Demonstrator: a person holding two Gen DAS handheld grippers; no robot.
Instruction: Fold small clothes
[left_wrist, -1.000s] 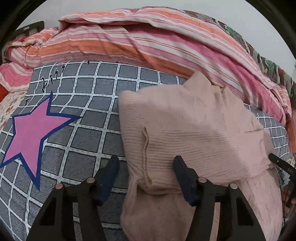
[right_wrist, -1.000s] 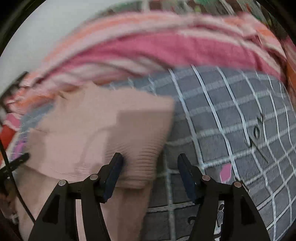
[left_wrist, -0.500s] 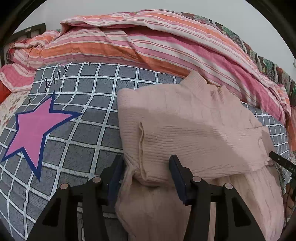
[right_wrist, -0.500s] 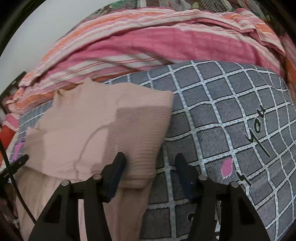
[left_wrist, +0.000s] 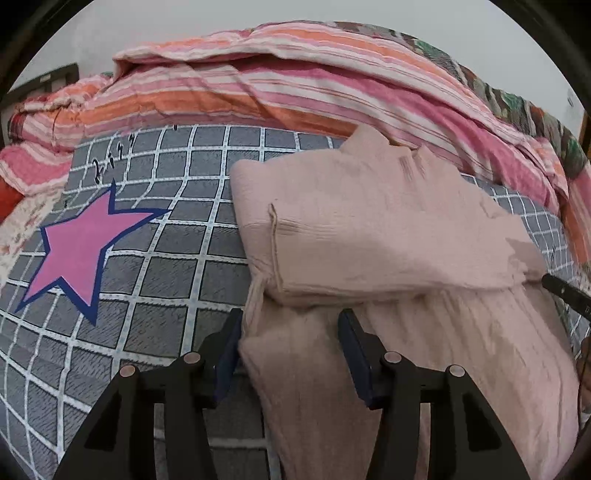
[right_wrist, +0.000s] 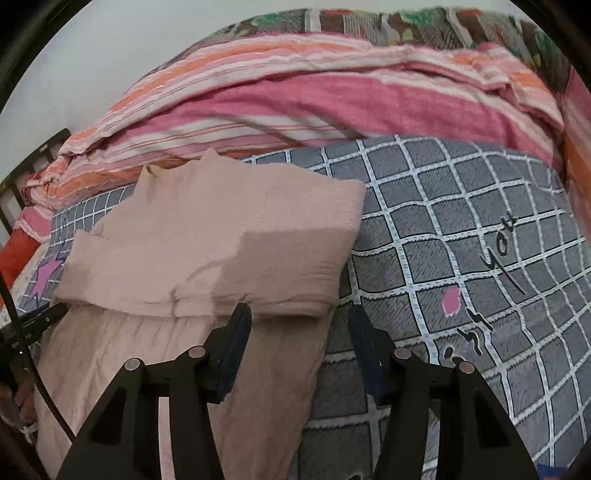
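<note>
A pale pink knit sweater (left_wrist: 369, 229) lies on the grey checked bed sheet (left_wrist: 147, 266), its sleeves folded across the body and its lower part stretching toward me. It also shows in the right wrist view (right_wrist: 207, 243). My left gripper (left_wrist: 290, 332) is open and straddles the sweater's lower left edge, just below the folded sleeve. My right gripper (right_wrist: 299, 325) is open and straddles the sweater's lower right edge, below the other folded part. Nothing is held in either.
A rumpled pink and orange striped blanket (left_wrist: 295, 81) is piled along the far side of the bed. A pink star (left_wrist: 81, 251) is printed on the sheet at the left. The other gripper's tip (left_wrist: 565, 295) shows at the right edge.
Both grippers have pulled back toward me, from over the folded sleeves down to the sweater's lower part. The jaws stay open. The sweater has not moved.
</note>
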